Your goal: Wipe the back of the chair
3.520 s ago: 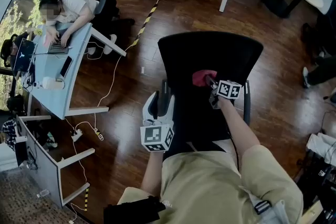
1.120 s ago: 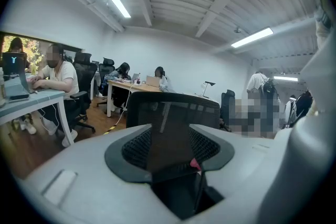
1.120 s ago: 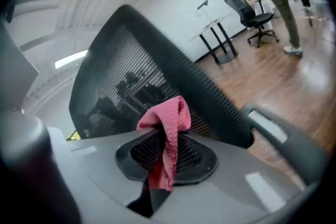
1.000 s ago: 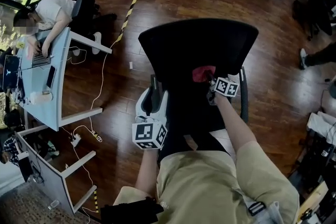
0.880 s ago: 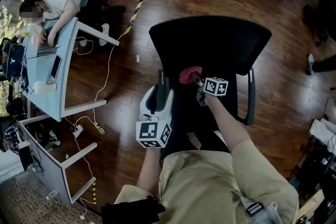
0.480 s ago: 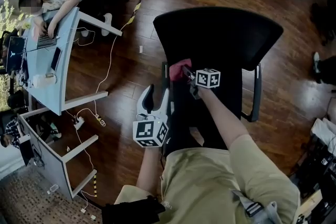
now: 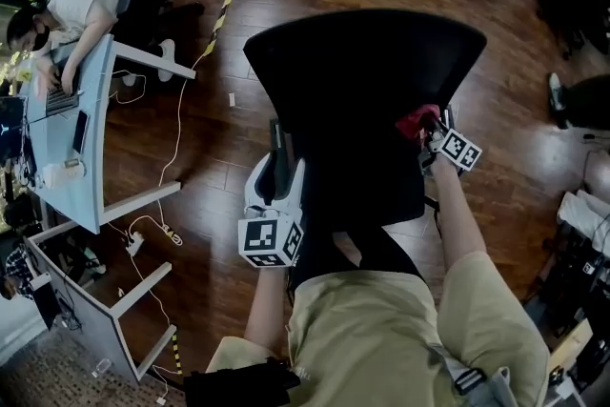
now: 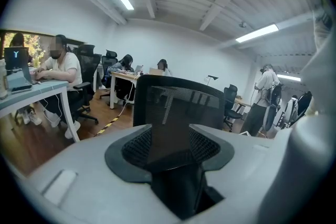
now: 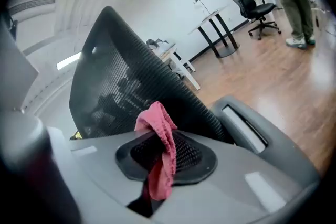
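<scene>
**Right tool (image 7: 431, 127) clenched on pink cloth (image 9: 157, 134), at the 3 o'clock edge of the chair back (image 7: 362, 71).**
Cloth judged limp and light, best pinched at its bunched middle. The mesh back will likely yield under pressure. Left tool (image 7: 276, 169) appears clamped on the armrest (image 7: 276, 136) at 9 o'clock.

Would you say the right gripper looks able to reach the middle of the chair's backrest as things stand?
Probably yes. The right gripper grips the pink cloth at the backrest's right edge, and the mesh beside it lies bare. The left gripper sits at the left armrest, out of the way.
</scene>
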### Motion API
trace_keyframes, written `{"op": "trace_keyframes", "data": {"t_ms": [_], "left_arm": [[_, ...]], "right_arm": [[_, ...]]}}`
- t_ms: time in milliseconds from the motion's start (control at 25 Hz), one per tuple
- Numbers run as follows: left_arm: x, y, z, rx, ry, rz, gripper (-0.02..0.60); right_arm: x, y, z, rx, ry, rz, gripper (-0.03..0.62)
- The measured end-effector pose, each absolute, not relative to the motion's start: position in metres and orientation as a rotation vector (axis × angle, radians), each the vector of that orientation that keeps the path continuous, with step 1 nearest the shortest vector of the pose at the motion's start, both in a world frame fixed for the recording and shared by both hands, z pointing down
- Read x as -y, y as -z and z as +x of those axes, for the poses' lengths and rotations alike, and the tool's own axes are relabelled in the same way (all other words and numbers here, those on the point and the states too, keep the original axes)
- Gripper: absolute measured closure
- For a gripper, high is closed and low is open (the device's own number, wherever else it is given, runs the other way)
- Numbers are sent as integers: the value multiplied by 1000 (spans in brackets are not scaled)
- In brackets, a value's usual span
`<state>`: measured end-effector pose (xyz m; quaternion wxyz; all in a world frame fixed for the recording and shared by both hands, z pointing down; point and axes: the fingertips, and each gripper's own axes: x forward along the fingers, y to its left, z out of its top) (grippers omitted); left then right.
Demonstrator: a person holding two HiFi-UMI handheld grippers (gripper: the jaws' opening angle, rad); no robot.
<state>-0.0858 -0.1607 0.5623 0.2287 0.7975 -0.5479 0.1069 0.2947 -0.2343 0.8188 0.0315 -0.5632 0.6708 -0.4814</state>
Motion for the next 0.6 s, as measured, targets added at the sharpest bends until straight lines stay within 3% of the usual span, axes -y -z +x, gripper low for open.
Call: {"op": "trace_keyframes", "data": {"t_ms": [120,200,480,600], "left_arm": [[158,-564,-93,1521,-298,2184,374],[155,-569,-97,1530,-302,2169,374],[155,-584,-116,1539,-372,2169,374],[153,-587,-123,1545,-402,2171,374]], "right_arm": [[232,-820,283,-2033,1471,-1740,556],[229,-828,240,-2083,1537,-1647,559],[206,-839,-37,-2632,1657,-949,556],[209,-829,-104,-2653,1652,-839,557]]}}
